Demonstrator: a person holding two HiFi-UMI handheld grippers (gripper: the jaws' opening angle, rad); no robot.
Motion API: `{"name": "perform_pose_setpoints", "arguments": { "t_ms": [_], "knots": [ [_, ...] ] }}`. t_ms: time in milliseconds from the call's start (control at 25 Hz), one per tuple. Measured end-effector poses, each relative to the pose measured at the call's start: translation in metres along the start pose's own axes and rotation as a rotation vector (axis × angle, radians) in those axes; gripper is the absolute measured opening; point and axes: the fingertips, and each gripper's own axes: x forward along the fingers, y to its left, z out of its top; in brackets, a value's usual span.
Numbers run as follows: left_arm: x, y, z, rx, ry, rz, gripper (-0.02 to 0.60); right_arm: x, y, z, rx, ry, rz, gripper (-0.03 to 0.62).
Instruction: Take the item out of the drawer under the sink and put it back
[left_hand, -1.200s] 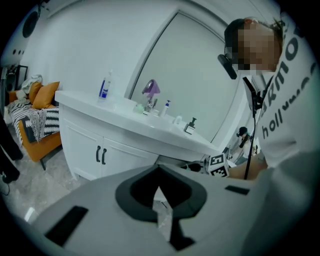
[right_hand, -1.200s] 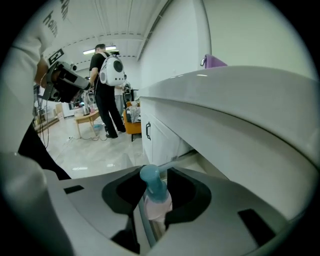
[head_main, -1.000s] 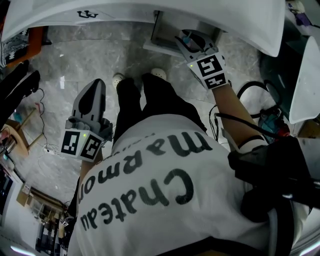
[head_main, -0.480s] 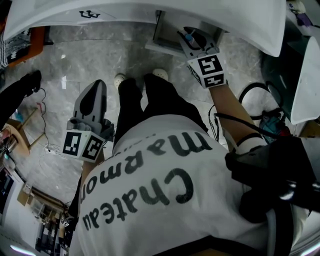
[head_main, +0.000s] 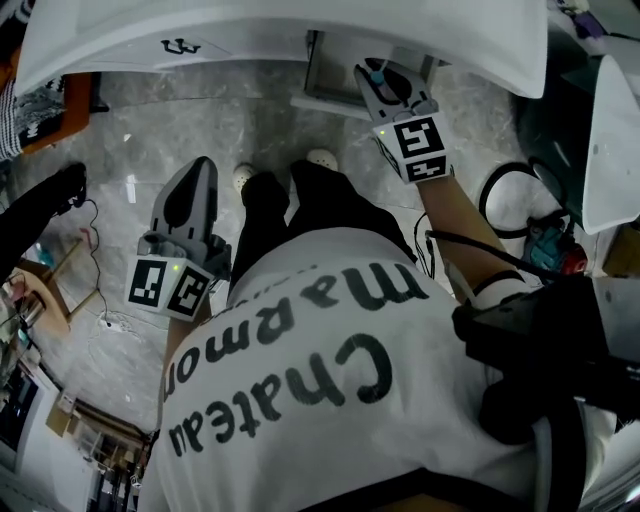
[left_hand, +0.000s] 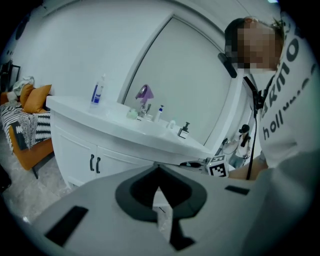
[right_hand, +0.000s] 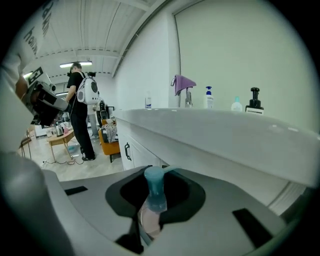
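Shirt (head_main: 320, 360) with dark lettering fills the near part of the head view, worn by the person holding both tools. Out at that person's left side, the left gripper (head_main: 197, 175) hangs over the marble floor (head_main: 200, 110), well apart from the cabinet. Its jaws are pressed together at the tips with nothing between them; its own view shows only floor through the slot behind them.

Past the person's shoes (head_main: 322, 157), the right gripper (head_main: 388, 88) reaches under the front edge of the white worktop (head_main: 300, 25). Its jaws have just been closing and are now clamped on a small bottle (right_hand: 152, 200). The pale body sits between the pads, and the blue cap sticks up past the jaw tips. In the head view the bottle shows over the right part of the open drawer (head_main: 330, 70), below the worktop's edge. Whether it touches the drawer cannot be told.

Farther off, the left gripper view shows the cupboard doors (left_hand: 95, 162) under the worktop. A purple cloth (left_hand: 144, 92) is draped over the tap, and a dark-topped pump bottle (left_hand: 184, 131) stands near the worktop's right end.
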Motion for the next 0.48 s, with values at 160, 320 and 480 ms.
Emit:
{"name": "perform_pose_setpoints", "arguments": {
  "t_ms": [160,320,480],
  "knots": [
    [-0.005,0.002,0.012,0.01,-0.026,-0.033,0.008,-0.012,0.006,0.016,-0.001,-0.012,-0.029,0.062],
    [-0.011,0.006,0.024,0.024,-0.05,-0.074,0.008,-0.024,0.015,0.031,0.007,-0.017,-0.052,0.061],
    [-0.015,0.009,0.04,0.04,-0.081,-0.113,0.008,-0.038,0.031,0.047,-0.029,-0.03,-0.069,0.061]
  ]
}}
